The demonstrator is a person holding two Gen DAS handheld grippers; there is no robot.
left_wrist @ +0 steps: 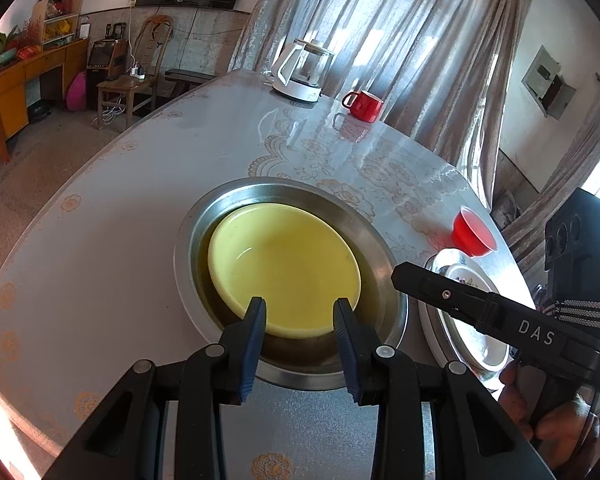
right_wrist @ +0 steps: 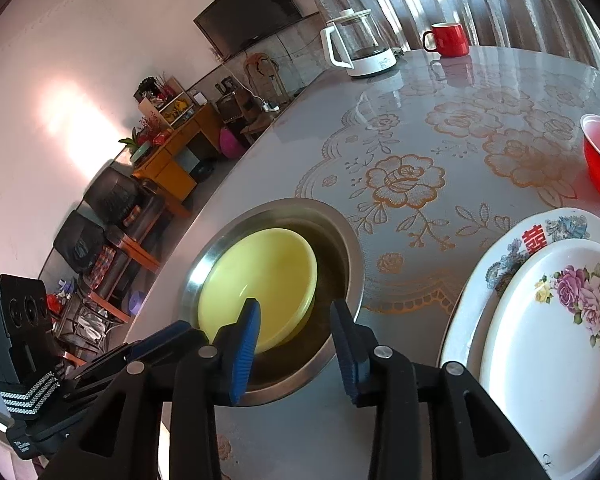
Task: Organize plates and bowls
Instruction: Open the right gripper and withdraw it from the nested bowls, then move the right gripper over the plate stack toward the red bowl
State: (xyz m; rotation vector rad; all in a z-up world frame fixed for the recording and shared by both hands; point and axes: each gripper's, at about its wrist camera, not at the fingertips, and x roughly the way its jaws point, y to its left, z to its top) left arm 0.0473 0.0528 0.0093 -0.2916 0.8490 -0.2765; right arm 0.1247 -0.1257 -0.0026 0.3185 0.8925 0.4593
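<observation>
Here, my table (right_wrist: 284, 152) fills both views. Only my right camera shows the stacked flowered plates (right_wrist: 548, 344) whole, at right; my left camera catches just their edge, plus my right gripper (left_wrist: 404, 270) from the side. The steel basin (left_wrist: 204, 240) sits centre frame, the yellow bowl (left_wrist: 284, 264) inside it, mouth up. My left gripper (left_wrist: 300, 312) and right stand apart, gripping nothing.

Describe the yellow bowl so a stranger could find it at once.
Start at the round table with its floral cover. Near its front edge sits a wide steel basin, and the yellow bowl lies inside it. It is the only plain yellow dish; the neighbouring plates are white and flowered.
</observation>
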